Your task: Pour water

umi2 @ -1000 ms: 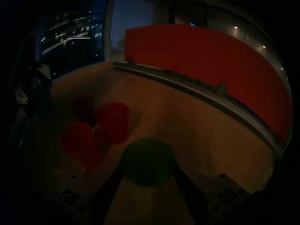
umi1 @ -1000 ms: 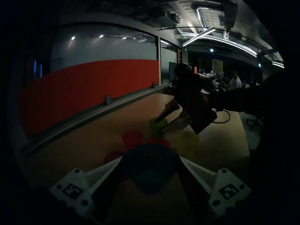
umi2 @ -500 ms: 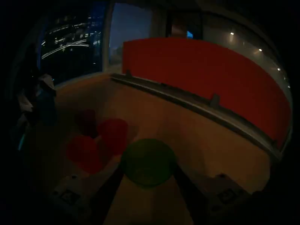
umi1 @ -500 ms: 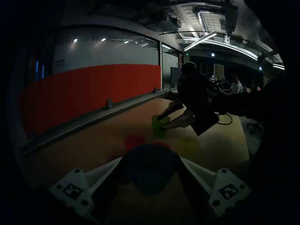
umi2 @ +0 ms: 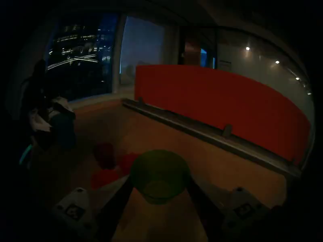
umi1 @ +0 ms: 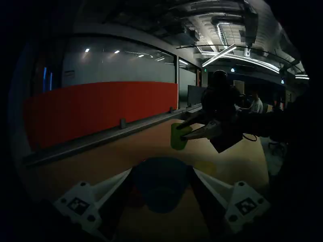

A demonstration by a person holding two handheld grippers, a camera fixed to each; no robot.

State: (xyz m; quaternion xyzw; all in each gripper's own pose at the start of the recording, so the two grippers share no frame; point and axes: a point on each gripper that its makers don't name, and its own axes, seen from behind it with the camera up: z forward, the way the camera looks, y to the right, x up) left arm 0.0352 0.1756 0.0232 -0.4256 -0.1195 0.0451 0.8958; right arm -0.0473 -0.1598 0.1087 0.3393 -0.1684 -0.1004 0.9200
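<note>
The room is dim. In the left gripper view, my left gripper (umi1: 161,182) is shut on a blue cup (umi1: 161,191), seen from its rim side. Farther off over the wooden table (umi1: 121,151), my right gripper (umi1: 186,130) holds a green cup (umi1: 177,137) upright in the air. In the right gripper view, the right gripper (umi2: 159,183) is shut on that green cup (umi2: 159,173), whose open mouth faces the camera. The left gripper (umi2: 42,121) with the blue cup (umi2: 64,131) shows at far left.
Three red cups (umi2: 107,155) stand grouped on the table below the green cup. A yellow cup (umi1: 206,166) sits on the table to the right. A red partition (umi1: 101,105) with a rail runs along the table's far edge. People sit in the background (umi1: 254,101).
Both grippers have risen with their cups. The red and yellow cups on the table have sunk lower in both views, and the green cup now hangs higher above the table.
</note>
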